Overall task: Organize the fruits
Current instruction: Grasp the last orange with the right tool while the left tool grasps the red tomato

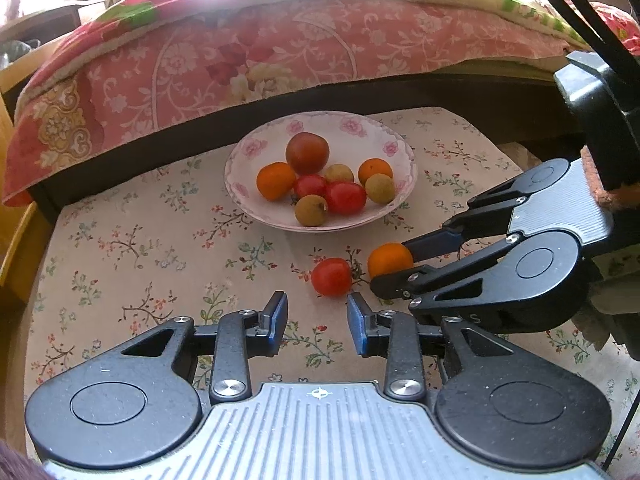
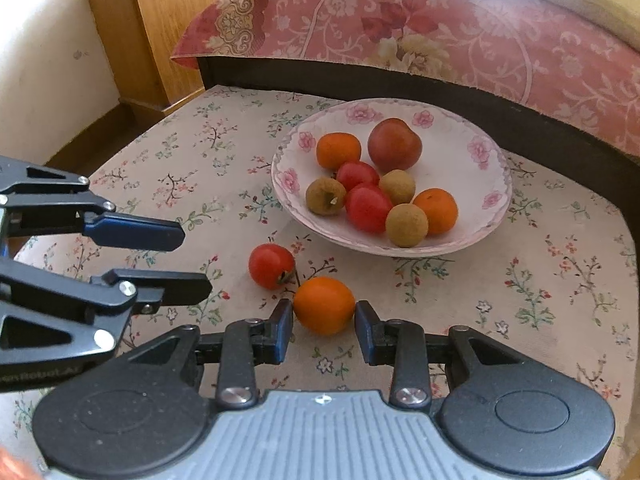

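Note:
A white floral bowl [image 1: 394,148] [image 2: 480,152] holds several fruits: oranges, red tomatoes, brown longans and a dark plum. On the cloth in front of it lie a loose red tomato [image 1: 331,277] [image 2: 271,266] and a loose orange [image 1: 389,259] [image 2: 324,305]. My right gripper [image 2: 323,310] [image 1: 392,262] has its jaws around the orange, fingertips on either side at its widest part, on the table. My left gripper [image 1: 317,304] [image 2: 192,258] is open and empty, just in front of the tomato.
The fruits sit on a floral tablecloth [image 1: 140,240] over a small table. A bed with a pink floral quilt [image 1: 240,52] runs along the far edge. A wooden cabinet [image 2: 160,20] stands at the far left.

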`<state>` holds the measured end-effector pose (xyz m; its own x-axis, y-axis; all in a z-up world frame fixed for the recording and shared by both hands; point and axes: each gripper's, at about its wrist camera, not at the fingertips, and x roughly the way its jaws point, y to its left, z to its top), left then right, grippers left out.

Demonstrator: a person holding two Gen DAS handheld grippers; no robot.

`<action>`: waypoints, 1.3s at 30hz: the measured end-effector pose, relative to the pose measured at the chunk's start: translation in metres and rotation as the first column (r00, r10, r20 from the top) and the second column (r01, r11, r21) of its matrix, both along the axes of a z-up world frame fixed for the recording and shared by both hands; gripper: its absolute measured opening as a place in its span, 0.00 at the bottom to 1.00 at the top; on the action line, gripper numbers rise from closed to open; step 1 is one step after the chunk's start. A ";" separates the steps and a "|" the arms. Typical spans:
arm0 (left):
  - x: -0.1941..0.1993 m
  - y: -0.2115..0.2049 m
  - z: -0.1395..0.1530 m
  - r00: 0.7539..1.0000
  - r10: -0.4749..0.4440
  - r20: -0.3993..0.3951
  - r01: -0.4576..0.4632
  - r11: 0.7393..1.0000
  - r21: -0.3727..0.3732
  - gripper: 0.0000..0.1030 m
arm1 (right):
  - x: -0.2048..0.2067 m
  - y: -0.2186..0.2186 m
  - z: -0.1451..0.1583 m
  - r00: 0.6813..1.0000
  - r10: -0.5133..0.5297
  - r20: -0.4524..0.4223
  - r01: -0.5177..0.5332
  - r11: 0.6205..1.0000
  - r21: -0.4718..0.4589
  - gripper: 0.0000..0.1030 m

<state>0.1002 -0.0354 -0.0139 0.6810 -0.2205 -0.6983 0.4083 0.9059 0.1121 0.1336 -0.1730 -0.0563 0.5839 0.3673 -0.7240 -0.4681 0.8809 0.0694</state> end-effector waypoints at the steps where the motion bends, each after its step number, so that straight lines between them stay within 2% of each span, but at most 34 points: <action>1: 0.001 0.000 0.000 1.000 0.003 0.000 -0.003 1.000 -0.001 0.40 | 0.001 0.000 -0.001 1.000 0.000 -0.004 0.000 1.000 -0.001 0.35; 11: 0.013 -0.013 -0.016 1.000 -0.018 -0.018 0.018 1.000 -0.016 0.42 | -0.009 -0.017 -0.001 1.000 -0.022 -0.019 0.022 1.000 0.004 0.35; 20: 0.037 -0.026 -0.031 0.999 0.018 -0.033 -0.019 0.999 -0.026 0.42 | -0.020 -0.044 -0.002 0.998 -0.057 -0.027 0.057 0.998 0.024 0.35; 22: 0.037 -0.029 -0.034 0.999 0.022 -0.038 -0.022 1.000 -0.009 0.38 | -0.020 -0.046 -0.002 0.998 -0.061 -0.027 0.062 0.998 0.020 0.35; 30: 0.025 -0.031 -0.032 1.000 0.003 -0.024 -0.002 1.000 0.007 0.36 | -0.026 -0.043 0.002 0.998 -0.053 -0.025 0.053 0.999 0.012 0.35; 39: -0.027 -0.028 -0.028 0.997 -0.033 -0.071 0.034 0.999 0.023 0.37 | -0.060 -0.039 0.010 0.998 -0.057 -0.028 0.057 0.998 0.007 0.35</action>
<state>0.0737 -0.0630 -0.0417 0.6220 -0.2245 -0.7501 0.4462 0.8889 0.1039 0.0739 -0.2122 -0.0466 0.5840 0.3396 -0.7373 -0.4150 0.9055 0.0884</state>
